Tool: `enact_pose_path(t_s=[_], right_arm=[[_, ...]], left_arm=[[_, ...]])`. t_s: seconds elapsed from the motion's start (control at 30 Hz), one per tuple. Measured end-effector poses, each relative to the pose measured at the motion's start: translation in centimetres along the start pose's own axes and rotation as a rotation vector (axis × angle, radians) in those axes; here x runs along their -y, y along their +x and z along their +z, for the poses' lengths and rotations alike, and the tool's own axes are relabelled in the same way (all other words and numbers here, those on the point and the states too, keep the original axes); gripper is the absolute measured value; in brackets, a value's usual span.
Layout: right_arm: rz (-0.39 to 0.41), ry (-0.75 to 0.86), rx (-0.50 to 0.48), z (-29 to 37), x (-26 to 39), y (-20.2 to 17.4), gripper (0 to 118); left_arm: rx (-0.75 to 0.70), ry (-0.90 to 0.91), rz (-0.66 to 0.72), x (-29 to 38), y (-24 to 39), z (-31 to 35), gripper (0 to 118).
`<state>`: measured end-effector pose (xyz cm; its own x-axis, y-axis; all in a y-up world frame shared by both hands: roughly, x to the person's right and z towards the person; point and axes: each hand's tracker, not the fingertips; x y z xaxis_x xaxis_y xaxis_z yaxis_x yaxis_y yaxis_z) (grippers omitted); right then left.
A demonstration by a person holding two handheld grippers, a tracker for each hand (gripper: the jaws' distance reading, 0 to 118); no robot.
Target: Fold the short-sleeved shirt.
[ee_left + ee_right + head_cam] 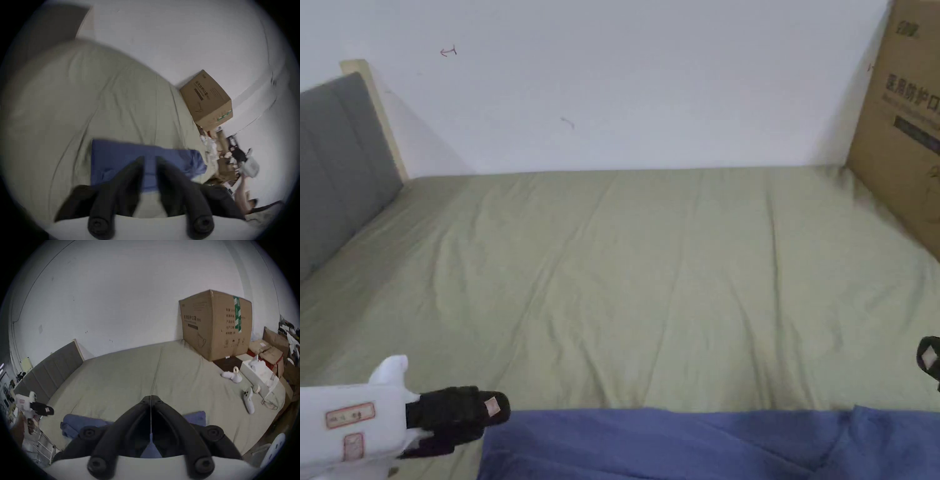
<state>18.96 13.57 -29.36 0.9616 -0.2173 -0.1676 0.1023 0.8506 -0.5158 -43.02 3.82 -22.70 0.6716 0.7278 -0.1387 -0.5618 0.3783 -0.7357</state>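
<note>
The blue short-sleeved shirt (pixel 675 444) lies crumpled along the near edge of the green bed sheet (pixel 644 269). In the left gripper view the shirt (pixel 121 155) spreads just beyond the jaws. My left gripper (pixel 497 409) hovers by the shirt's left end, its jaws a little apart (pixel 149 158) with nothing between them. At the right edge of the head view my right gripper (pixel 928 356) sits above the shirt's right end. Its jaws meet in a thin line (pixel 151 396), shut on nothing that I can see. The shirt (pixel 73 420) shows on both sides of them.
A big cardboard box (pixel 906 125) stands at the bed's far right corner against the white wall. A grey headboard (pixel 337 162) bounds the left side. White controllers (pixel 248 400) and an open white box (pixel 256 378) lie on the bed's right part.
</note>
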Motion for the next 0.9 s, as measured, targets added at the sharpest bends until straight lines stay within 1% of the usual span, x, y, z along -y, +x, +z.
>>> enact_pose_path(t_s=[0.03, 0.1, 0.13, 0.2, 0.23, 0.33, 0.37, 0.4, 0.47, 0.5, 0.53, 0.57, 0.6, 0.63, 0.67, 0.7, 0.73, 0.77, 0.8, 0.87, 0.9], right_arm=[[-0.002, -0.023, 0.001, -0.2, 0.2, -0.1, 0], [0.010, -0.053, 0.017, -0.7, 0.6, -0.3, 0], [0.019, -0.057, 0.032, -0.8, 0.8, -0.6, 0], [0.022, -0.063, 0.066, -1.3, 0.9, -0.7, 0], [0.017, -0.067, 0.067, -1.5, 0.8, -0.6, 0], [0.007, -0.082, 0.082, -1.9, 0.6, -0.8, 0], [0.009, -0.085, 0.086, -1.9, 0.5, -0.8, 0], [0.012, -0.087, 0.091, -2.0, 0.3, -0.9, 0], [0.019, -0.089, 0.101, -2.1, 0.2, -1.0, 0], [0.021, -0.091, 0.101, -2.1, 0.1, -1.1, 0], [0.022, -0.095, 0.099, -2.2, 0.0, -1.1, 0], [0.021, -0.098, 0.099, -2.3, 0.0, -1.1, 0], [0.020, -0.100, 0.100, -2.4, 0.0, -1.2, 0], [0.018, -0.100, 0.099, -2.4, 0.0, -1.2, 0], [0.018, -0.095, 0.096, -2.4, 0.0, -1.2, 0], [0.022, -0.082, 0.096, -2.5, 0.0, -1.2, 0], [0.027, -0.069, 0.099, -2.5, 0.0, -1.3, 0], [0.028, -0.065, 0.102, -2.6, 0.0, -1.3, 0], [0.021, -0.068, 0.100, -2.9, -0.2, -1.2, 0], [-0.013, -0.069, 0.074, -3.0, -0.2, -1.0, 0], [-0.019, -0.065, 0.063, -2.9, -0.2, -1.0, 0]], left_arm=[[0.006, -0.018, 0.029, -0.2, -1.7, -0.4, 51], [0.044, -0.033, 0.095, -0.3, -5.1, -1.5, 108], [0.090, -0.040, 0.131, -0.5, -6.6, -1.9, 118], [0.170, -0.054, 0.204, -0.6, -9.2, -3.2, 118], [0.197, -0.049, 0.224, 0.3, -9.0, -3.8, 118], [0.270, -0.110, 0.293, 1.1, -10.3, -7.3, 118], [0.335, -0.115, 0.306, 0.6, -12.3, -8.4, 118], [0.427, -0.109, 0.313, 0.5, -12.1, -9.4, 118], [0.515, -0.141, 0.347, 0.5, -11.4, -11.8, 118], [0.509, -0.161, 0.333, 0.7, -11.0, -12.5, 118], [0.504, -0.176, 0.287, 0.8, -10.7, -13.0, 118], [0.491, -0.171, 0.240, 0.7, -10.7, -13.2, 117], [0.479, -0.150, 0.245, 0.7, -11.0, -13.1, 100], [0.415, -0.147, 0.248, 0.9, -11.6, -13.1, 62], [0.265, -0.169, 0.252, 1.2, -12.2, -13.5, 9], [0.083, -0.191, 0.225, 1.7, -13.7, -13.7, 4], [0.243, -0.172, 0.234, 1.6, -13.0, -12.9, 4], [0.294, -0.150, 0.215, 1.1, -11.6, -12.8, 4], [0.180, -0.169, 0.124, 1.1, -11.2, -12.5, 4], [0.112, -0.156, 0.077, 0.6, -9.6, -11.3, 4], [0.050, -0.146, 0.014, 0.6, -7.6, -10.8, 4]])
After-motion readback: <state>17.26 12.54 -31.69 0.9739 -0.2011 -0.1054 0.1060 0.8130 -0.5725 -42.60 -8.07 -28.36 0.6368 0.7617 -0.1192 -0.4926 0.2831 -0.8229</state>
